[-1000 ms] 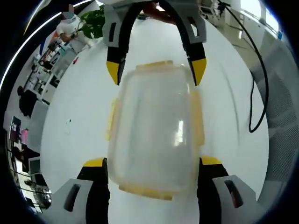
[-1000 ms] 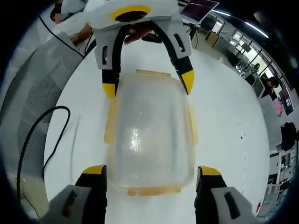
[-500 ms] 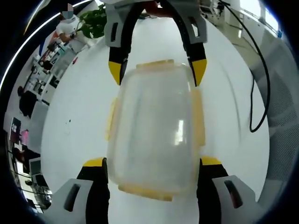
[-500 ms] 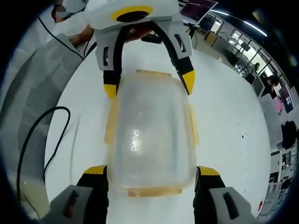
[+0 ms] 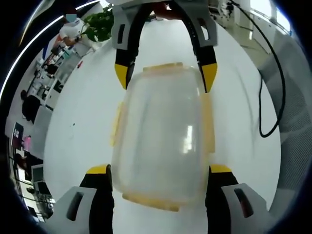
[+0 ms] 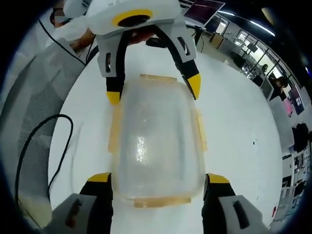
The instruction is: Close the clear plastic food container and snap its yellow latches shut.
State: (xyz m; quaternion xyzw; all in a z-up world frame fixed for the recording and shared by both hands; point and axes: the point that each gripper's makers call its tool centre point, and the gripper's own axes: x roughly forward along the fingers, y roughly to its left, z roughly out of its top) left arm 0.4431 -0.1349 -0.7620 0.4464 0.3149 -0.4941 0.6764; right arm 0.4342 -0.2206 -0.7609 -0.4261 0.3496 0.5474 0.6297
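The clear rounded plastic food container (image 5: pixel 161 131) with yellow latches (image 5: pixel 206 122) lies on the round white table (image 5: pixel 83 122) between both spread grippers: left gripper (image 5: pixel 158 170) straddling one end, right gripper (image 6: pixel 155 176) the opposite end.

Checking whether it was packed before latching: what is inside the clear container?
Through the frosted lid of the clear container nothing distinct shows, just glare and the white table. The haze could hide small contents, so I cannot confirm it is empty.
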